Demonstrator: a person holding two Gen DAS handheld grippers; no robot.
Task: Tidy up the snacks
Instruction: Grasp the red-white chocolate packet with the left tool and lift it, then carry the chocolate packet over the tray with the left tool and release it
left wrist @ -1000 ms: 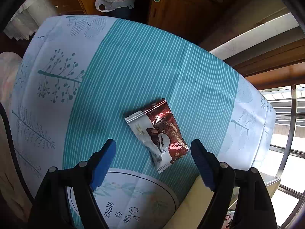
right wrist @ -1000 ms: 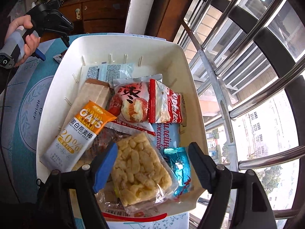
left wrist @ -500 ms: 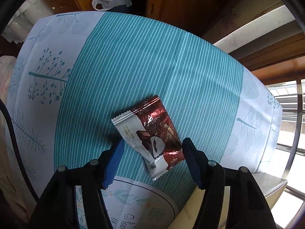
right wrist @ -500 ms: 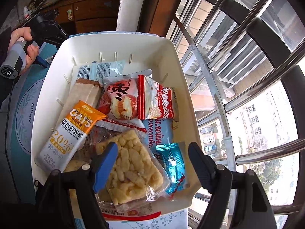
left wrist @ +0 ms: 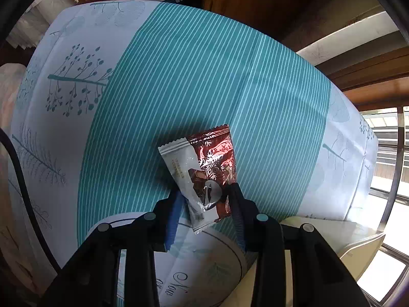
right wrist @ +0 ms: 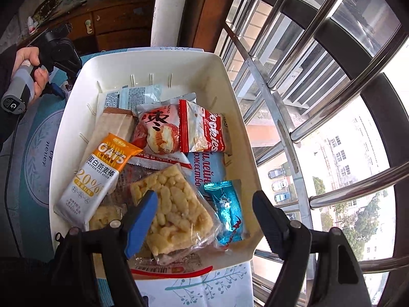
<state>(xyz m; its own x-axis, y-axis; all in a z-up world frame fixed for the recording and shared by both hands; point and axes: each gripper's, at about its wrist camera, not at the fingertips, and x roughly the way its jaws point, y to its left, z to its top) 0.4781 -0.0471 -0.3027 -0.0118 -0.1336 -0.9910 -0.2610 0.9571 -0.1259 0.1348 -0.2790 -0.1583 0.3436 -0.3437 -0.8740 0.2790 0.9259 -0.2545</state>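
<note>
Left wrist: left claw (left wrist: 206, 206) has just been closing, now pinching the chocolate packet (left wrist: 204, 171) on the striped surface (left wrist: 204, 76). Pick step; next is lifting it toward the bin.
Right wrist: right claw (right wrist: 204, 220) is hanging released over the snack-filled white bin (right wrist: 230, 97).

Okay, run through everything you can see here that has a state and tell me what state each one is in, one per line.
Left tool: jaws just closed, pinching the chocolate packet.
Chocolate packet: sealed, gripped at its lower end, on the tablecloth.
Right tool: open, empty, over the bin.
White bin: open-topped, filled with snacks.
Puffed rice bar: wrapped, lying on top.
Oats bar: sealed, in the bin.
</note>
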